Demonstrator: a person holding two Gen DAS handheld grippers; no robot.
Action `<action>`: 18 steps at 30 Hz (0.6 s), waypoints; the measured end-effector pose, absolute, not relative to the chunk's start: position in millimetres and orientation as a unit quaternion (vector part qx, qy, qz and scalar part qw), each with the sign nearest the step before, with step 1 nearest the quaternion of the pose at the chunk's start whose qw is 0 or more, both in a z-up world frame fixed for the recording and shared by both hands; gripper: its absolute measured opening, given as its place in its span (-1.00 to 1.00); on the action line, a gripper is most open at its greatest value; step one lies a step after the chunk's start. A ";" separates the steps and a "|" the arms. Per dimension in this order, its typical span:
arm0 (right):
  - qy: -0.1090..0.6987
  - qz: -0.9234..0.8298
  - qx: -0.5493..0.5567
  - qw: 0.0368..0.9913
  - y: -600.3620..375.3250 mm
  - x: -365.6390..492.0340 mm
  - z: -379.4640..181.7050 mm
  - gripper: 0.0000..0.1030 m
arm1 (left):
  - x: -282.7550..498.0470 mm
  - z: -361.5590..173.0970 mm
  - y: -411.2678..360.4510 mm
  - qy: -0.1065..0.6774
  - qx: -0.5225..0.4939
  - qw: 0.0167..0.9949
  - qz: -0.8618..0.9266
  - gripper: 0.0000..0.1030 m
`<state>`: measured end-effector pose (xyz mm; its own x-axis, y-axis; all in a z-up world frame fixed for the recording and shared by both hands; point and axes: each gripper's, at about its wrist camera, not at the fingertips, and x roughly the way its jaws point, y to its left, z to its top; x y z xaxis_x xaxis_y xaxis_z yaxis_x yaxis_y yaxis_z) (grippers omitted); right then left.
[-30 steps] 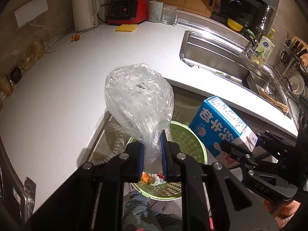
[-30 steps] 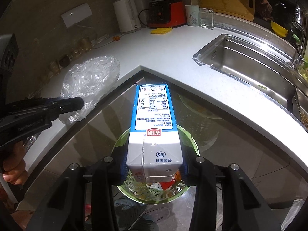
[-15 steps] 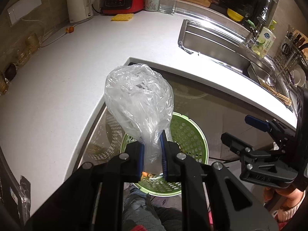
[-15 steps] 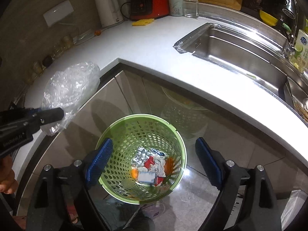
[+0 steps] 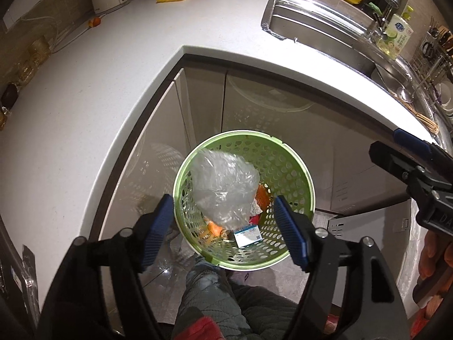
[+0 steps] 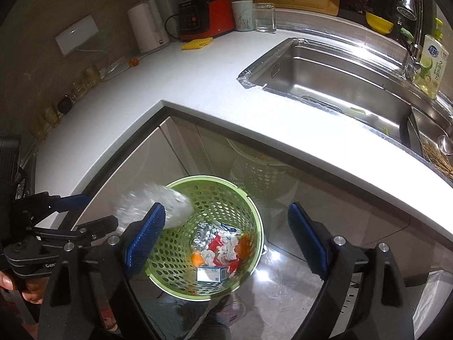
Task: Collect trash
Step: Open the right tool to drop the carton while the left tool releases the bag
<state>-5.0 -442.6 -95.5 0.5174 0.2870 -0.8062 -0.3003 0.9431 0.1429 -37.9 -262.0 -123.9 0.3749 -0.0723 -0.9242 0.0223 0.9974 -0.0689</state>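
Note:
A green perforated trash basket (image 5: pixel 300 170) (image 6: pixel 249 206) stands on the floor below the counter corner. A clear plastic bag (image 5: pixel 223 187) is falling into it; it shows blurred at the basket's left rim in the right wrist view (image 6: pixel 170 201). A blue-and-white milk carton (image 5: pixel 247 235) (image 6: pixel 211 274) lies at the bottom among foil, paper and orange scraps. My left gripper (image 5: pixel 223 235) is open and empty above the basket, also seen from the right wrist view (image 6: pixel 93 212). My right gripper (image 6: pixel 226 240) is open and empty above the basket, also seen at the right of the left wrist view (image 5: pixel 396 153).
A white L-shaped counter (image 5: pixel 85 85) wraps around the basket, with glossy cabinet doors (image 5: pixel 203 104) beneath. A steel sink (image 6: pixel 334 85) with a tap and a soap bottle (image 6: pixel 430 65) is at the right. A kettle (image 6: pixel 147 28), a red appliance (image 6: pixel 206 17) and cups stand at the back.
The right gripper opened and dropped the milk carton into the basket. The left gripper then opened and let go of the plastic bag, which is falling into the basket.

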 end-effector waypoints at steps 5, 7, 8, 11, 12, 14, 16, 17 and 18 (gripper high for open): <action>0.461 0.171 -0.011 0.871 -439.8 -5.9 -94.5 0.71 | -38.4 -123.1 -257.2 0.560 -0.026 0.828 -0.016 0.59; 0.458 0.172 -0.011 0.872 -438.4 -8.0 -92.2 0.71 | -39.4 -119.4 -255.7 0.556 -0.026 0.831 -0.013 0.62; 0.457 0.173 -0.011 0.873 -438.2 -8.5 -90.6 0.71 | -39.7 -117.0 -254.9 0.552 -0.026 0.833 -0.011 0.65; 0.450 0.176 -0.009 0.876 -438.3 -9.7 -83.4 0.71 | -37.1 -107.8 -252.3 0.542 -0.025 0.840 -0.006 0.72; 0.447 0.177 -0.008 0.877 -438.2 -9.5 -80.3 0.76 | -36.5 -103.3 -250.7 0.537 -0.025 0.843 -0.004 0.74; 0.436 0.178 -0.008 0.882 -436.2 -9.7 -71.6 0.85 | -33.8 -93.7 -245.4 0.528 -0.026 0.849 0.001 0.78; 0.426 0.183 -0.008 0.886 -432.6 -7.7 -62.3 0.88 | -29.8 -82.3 -238.2 0.517 -0.030 0.855 0.007 0.82; 0.422 0.186 -0.008 0.888 -430.2 -5.7 -57.9 0.89 | -26.8 -75.9 -233.1 0.510 -0.031 0.860 0.010 0.85; 0.417 0.188 -0.009 0.889 -427.8 -2.9 -53.9 0.92 | -23.2 -70.2 -227.8 0.502 -0.032 0.864 0.013 0.85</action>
<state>-2.9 -427.8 -53.9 0.5812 0.3270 -0.7451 -0.3417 0.9291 0.1412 -23.2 -227.8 -70.2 0.4950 -0.0089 -0.8688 -0.0547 0.9976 -0.0414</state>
